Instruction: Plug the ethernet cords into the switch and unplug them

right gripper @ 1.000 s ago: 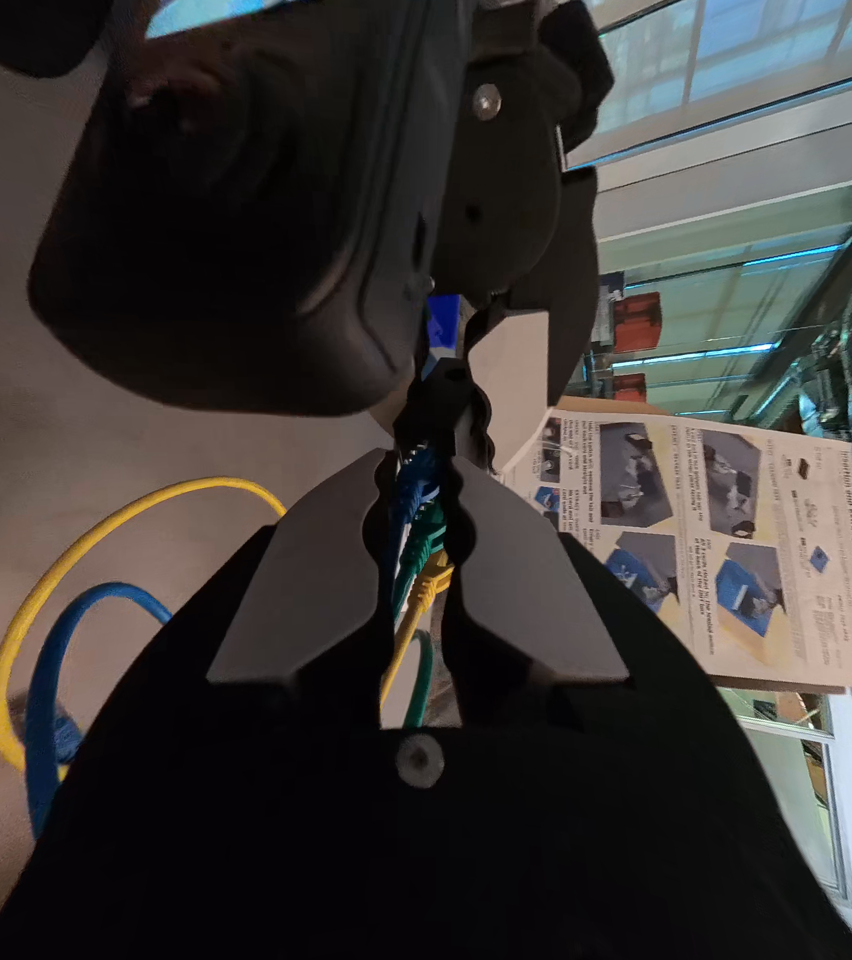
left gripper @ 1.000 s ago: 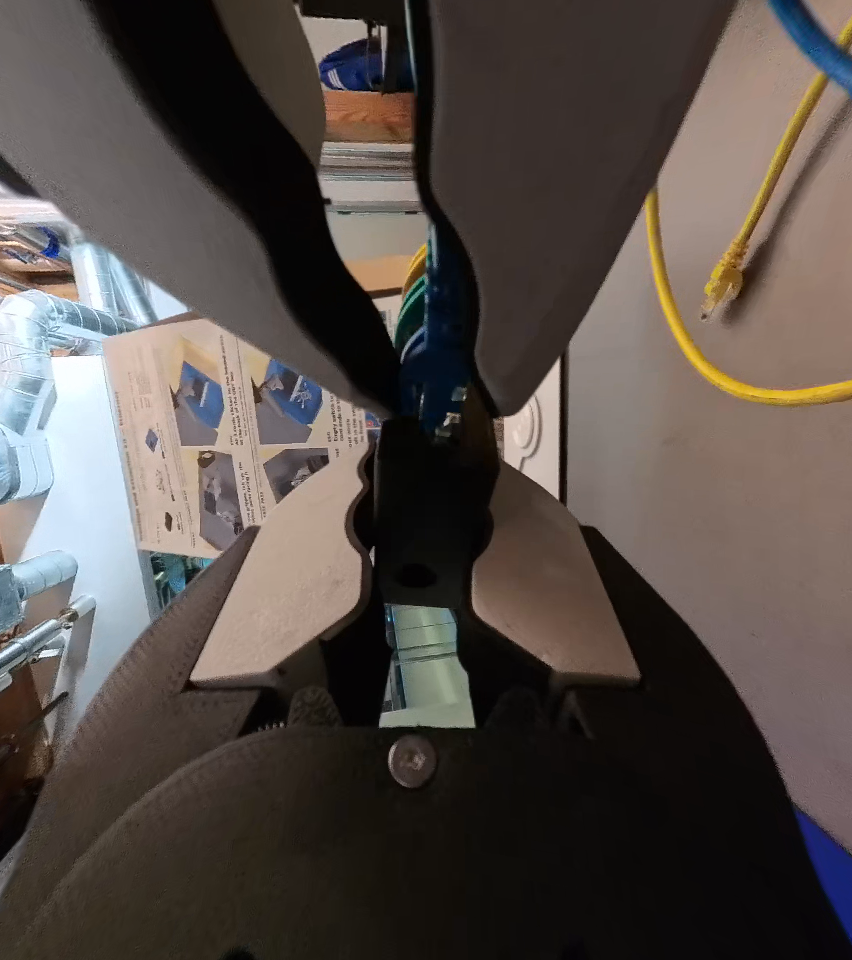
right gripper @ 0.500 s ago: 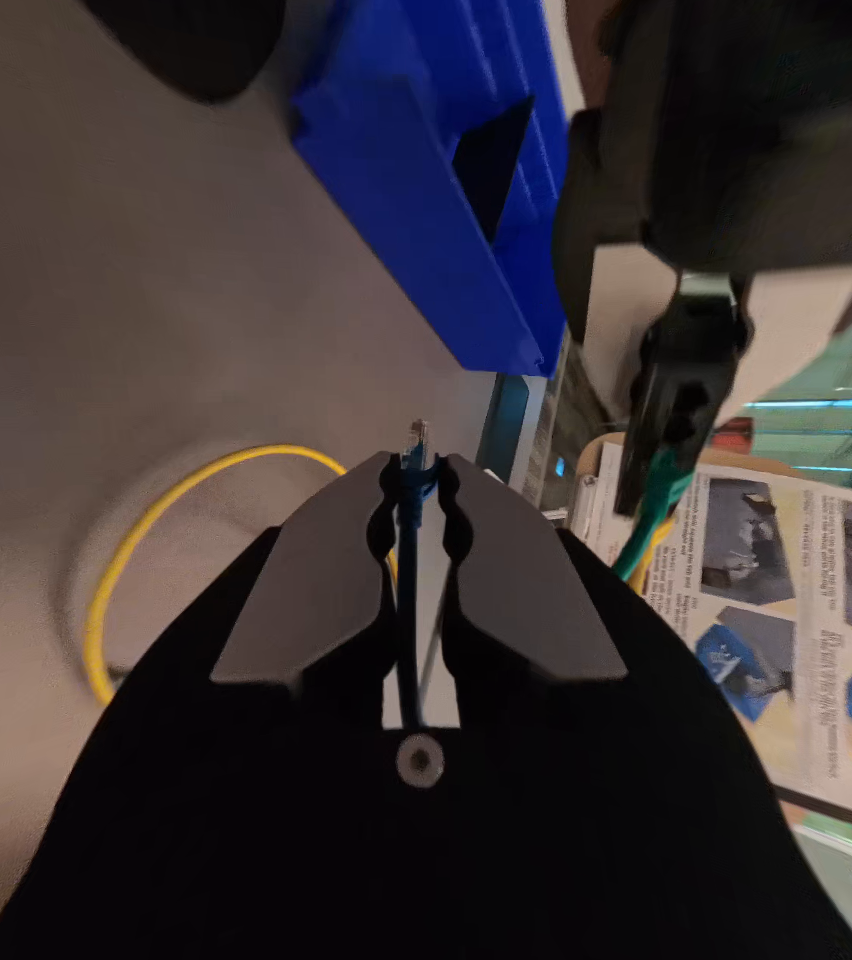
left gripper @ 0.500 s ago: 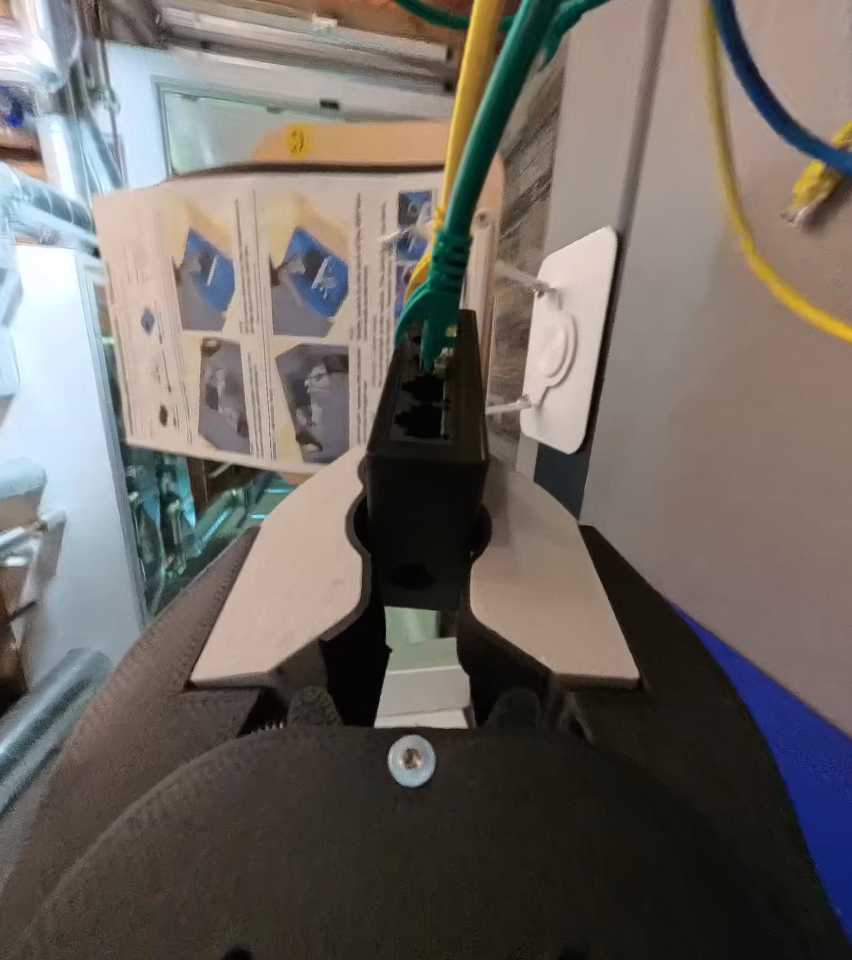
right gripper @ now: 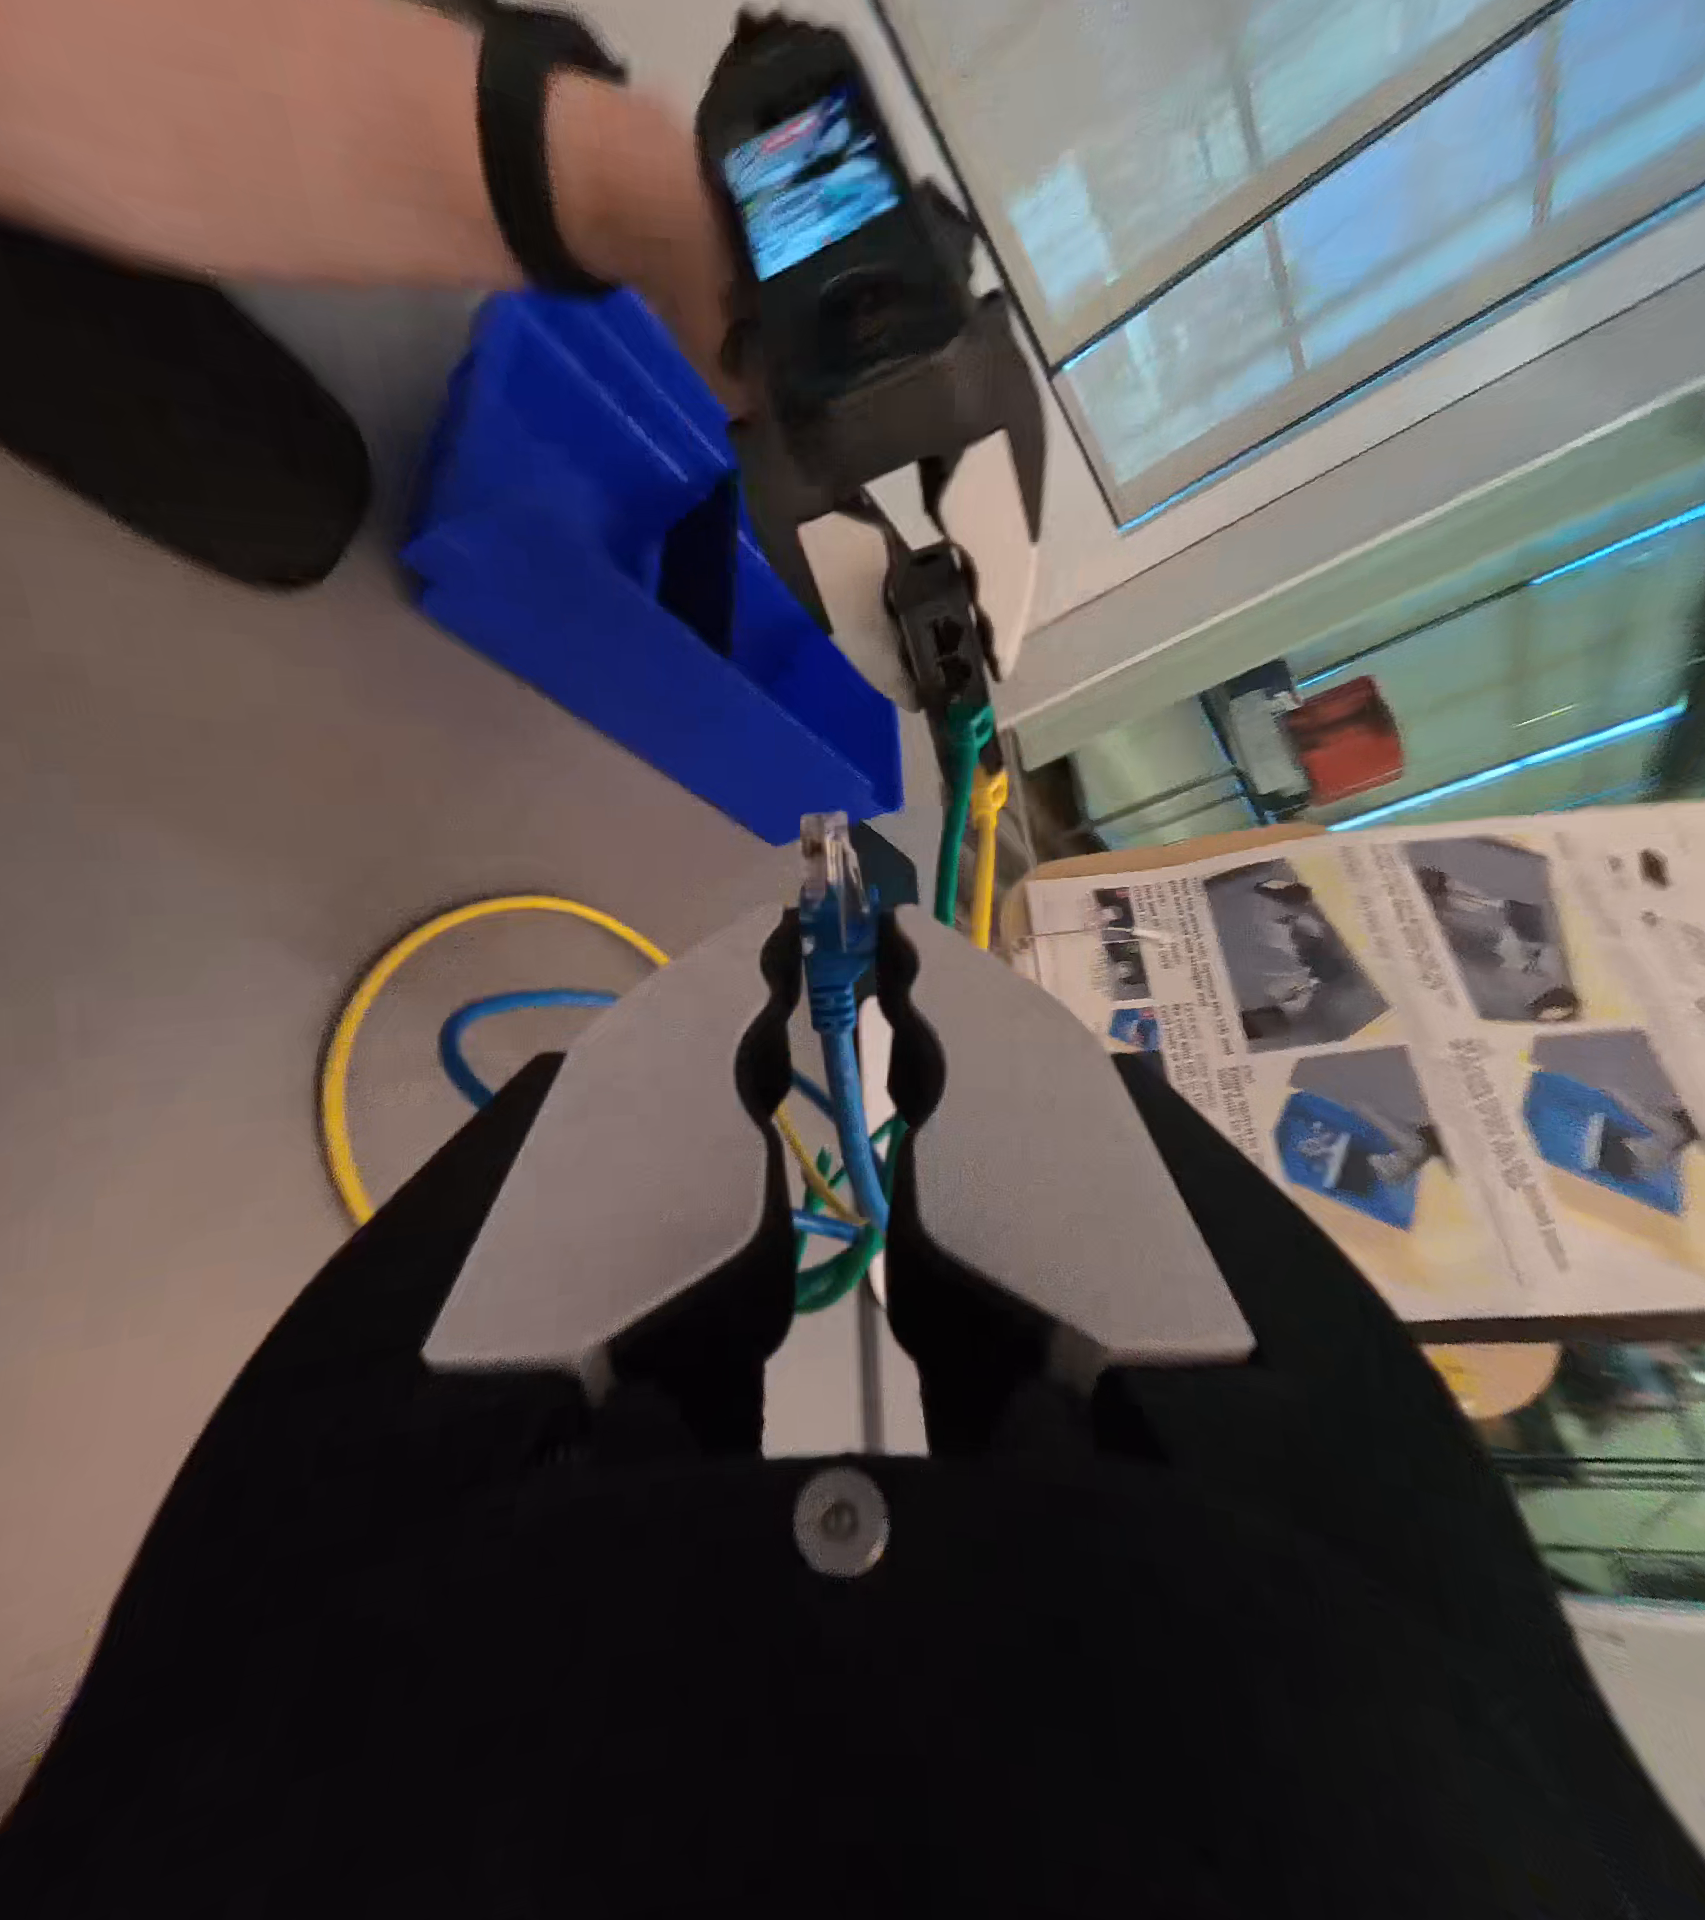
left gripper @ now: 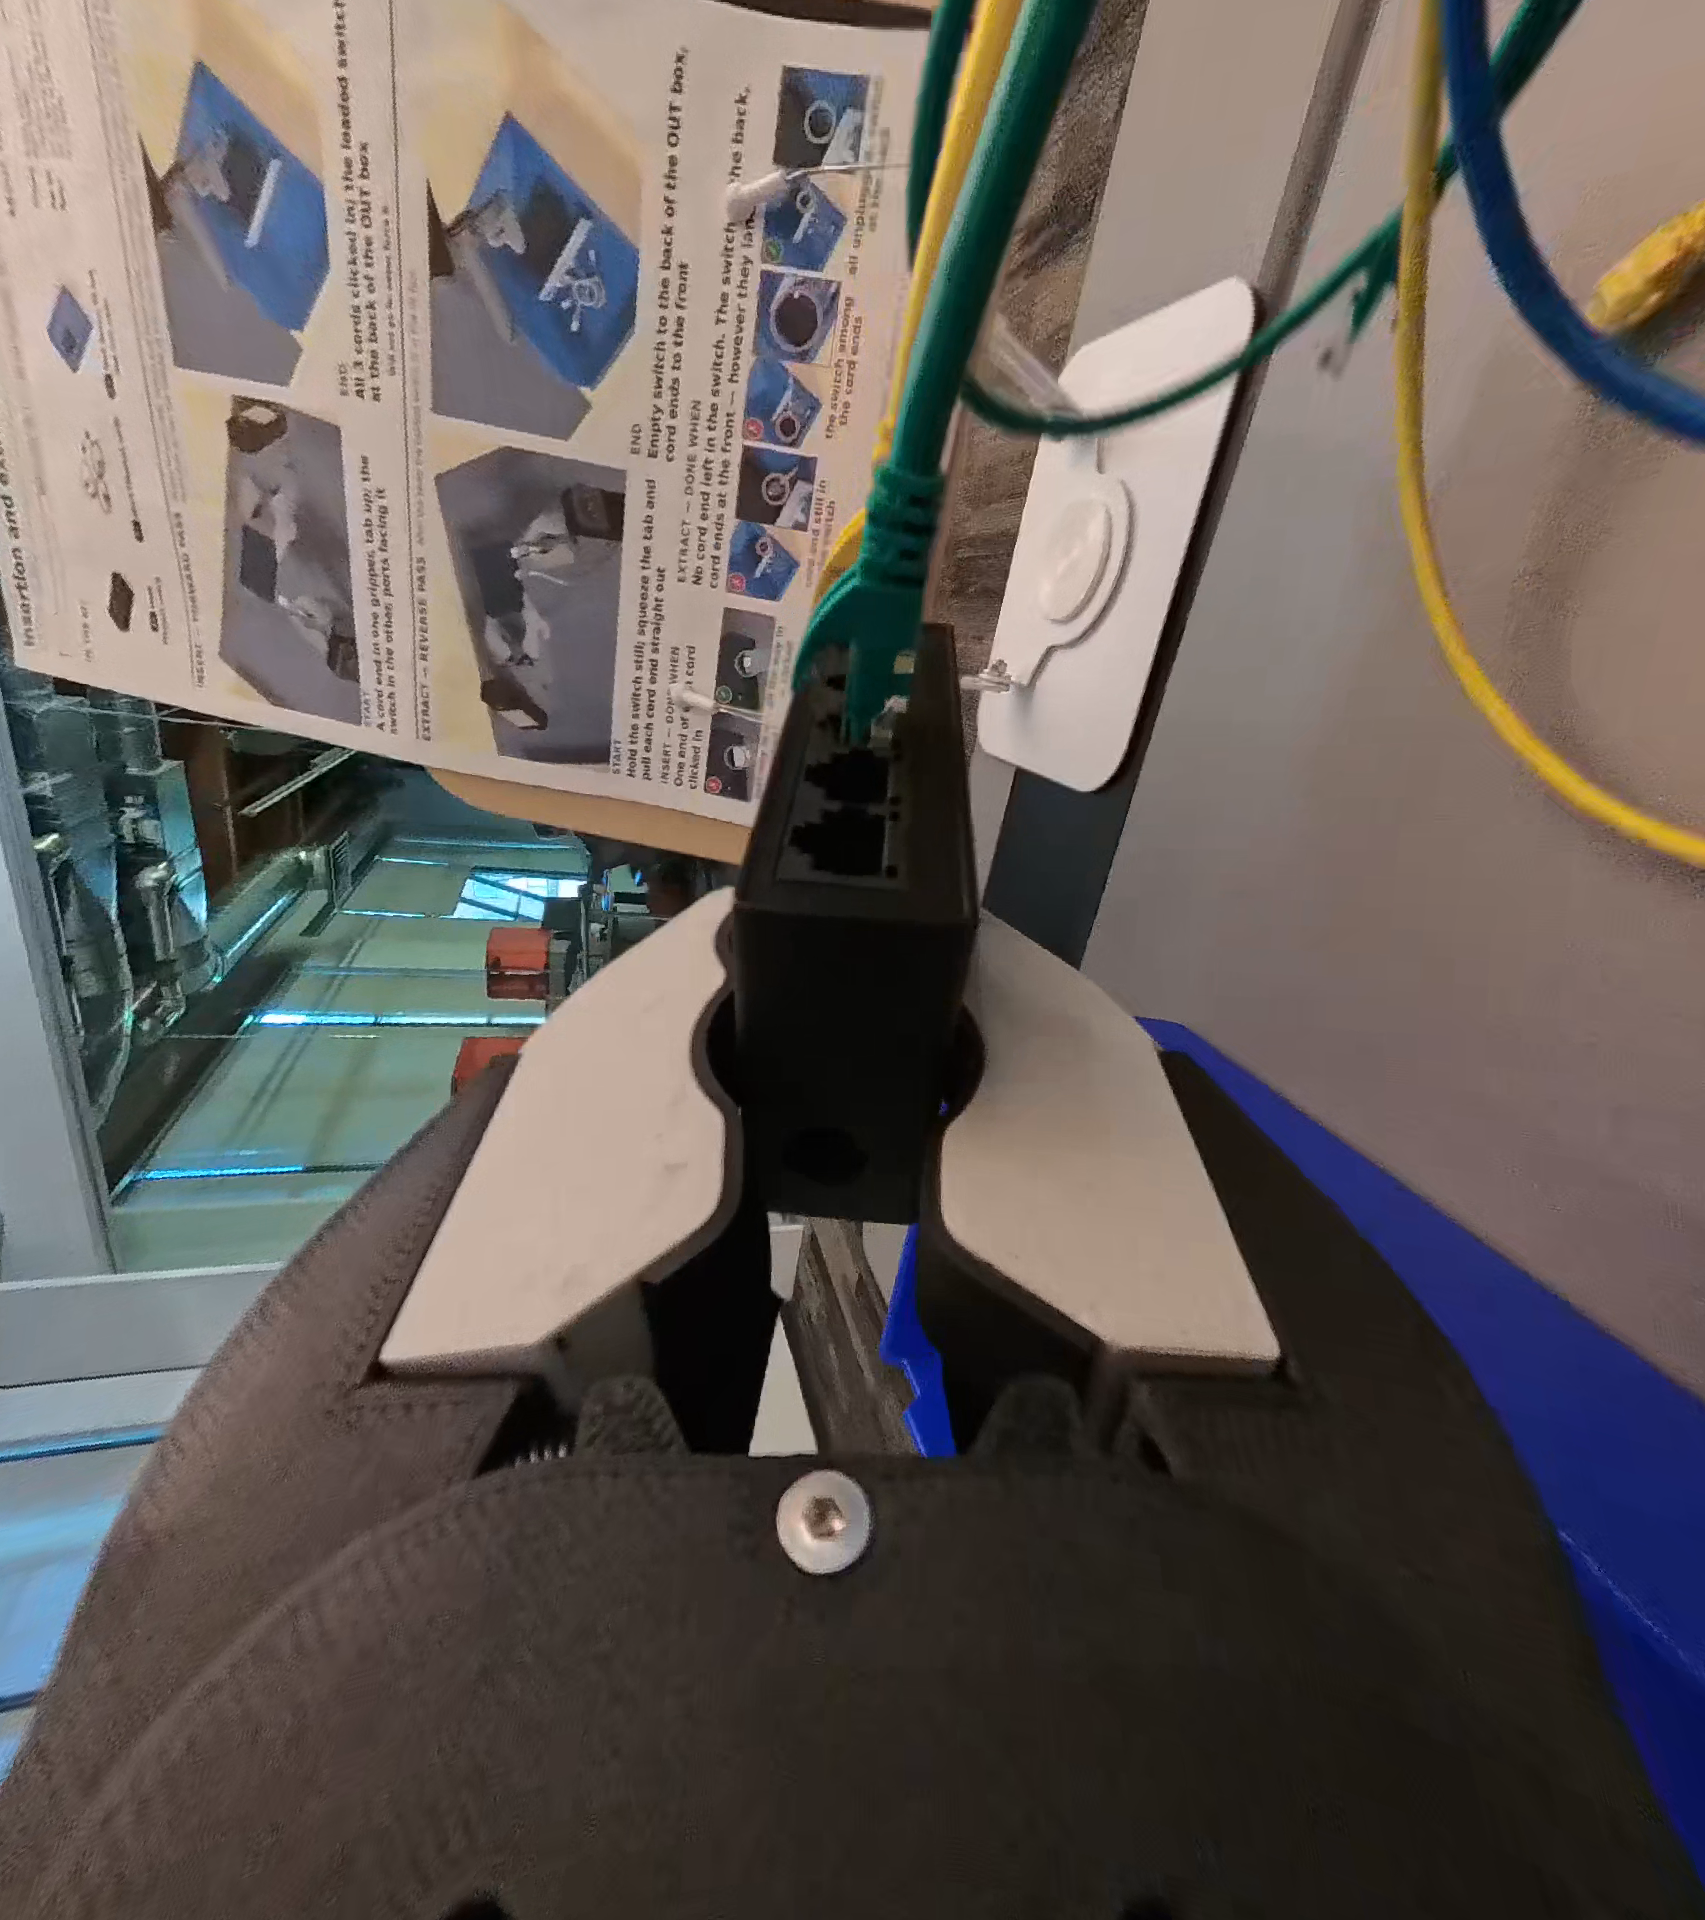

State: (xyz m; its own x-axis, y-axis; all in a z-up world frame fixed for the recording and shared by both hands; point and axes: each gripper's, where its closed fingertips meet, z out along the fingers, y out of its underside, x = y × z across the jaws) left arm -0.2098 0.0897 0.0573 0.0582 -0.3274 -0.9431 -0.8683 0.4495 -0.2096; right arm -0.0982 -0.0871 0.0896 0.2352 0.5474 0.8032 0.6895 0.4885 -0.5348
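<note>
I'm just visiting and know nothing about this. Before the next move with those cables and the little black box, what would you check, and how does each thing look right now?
1. Left gripper holds the black box firmly: ok, the fingers are clamped on both of its sides.
2. Right gripper has the blue cable: ok, shut on it just behind the plug.
3. Blue cable's plug is out of the box: ok, its clear tip points into open air.
4. Green cable is still plugged in: ok.
5. Yellow cable is still plugged in: cannot tell, its plug is mostly hidden.
6. Free sockets on the box are undamaged: cannot tell.
</note>
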